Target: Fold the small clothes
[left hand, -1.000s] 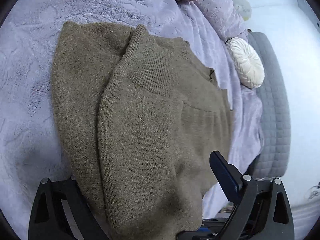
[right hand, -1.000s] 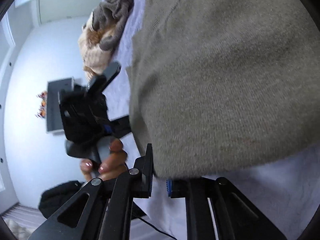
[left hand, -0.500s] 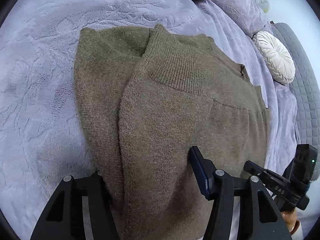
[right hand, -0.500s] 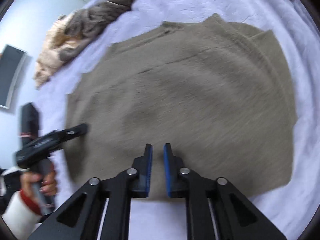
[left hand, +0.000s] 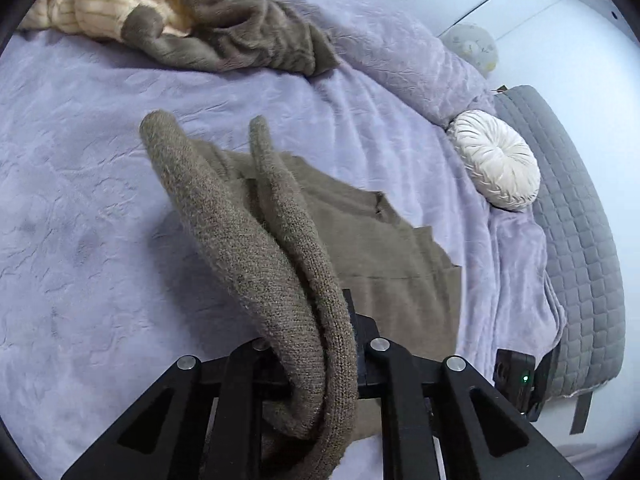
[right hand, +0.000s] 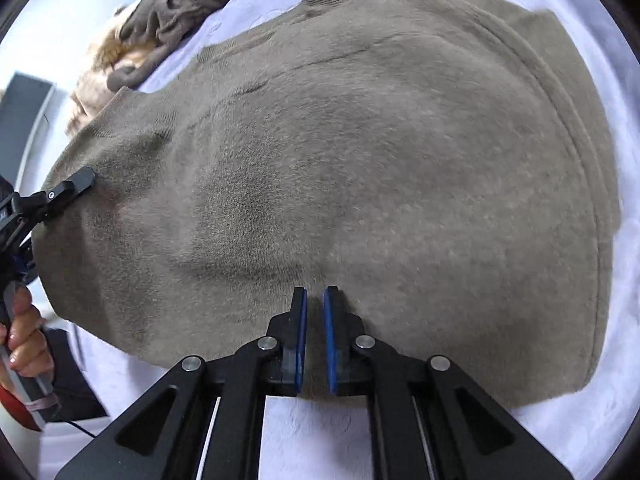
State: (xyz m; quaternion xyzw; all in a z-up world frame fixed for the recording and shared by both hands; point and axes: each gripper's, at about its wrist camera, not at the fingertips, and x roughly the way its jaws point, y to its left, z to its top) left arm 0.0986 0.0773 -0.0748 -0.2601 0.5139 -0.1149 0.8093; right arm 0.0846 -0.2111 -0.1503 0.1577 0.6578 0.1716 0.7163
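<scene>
On the lavender bed (left hand: 80, 184), the left claw (left hand: 316, 344) has just closed and now pinches a bunched edge of the brown sweater (left hand: 248, 240), lifted clear while the rest lies flat to the right. Open bedcover spreads left and far, up to a heap of clothes (left hand: 224, 28) and a round white cushion (left hand: 496, 160) at the right edge. The right claw (right hand: 315, 336) is pressed together, nothing between its pads, over the sweater's near hem; whether it touches is unclear.
</scene>
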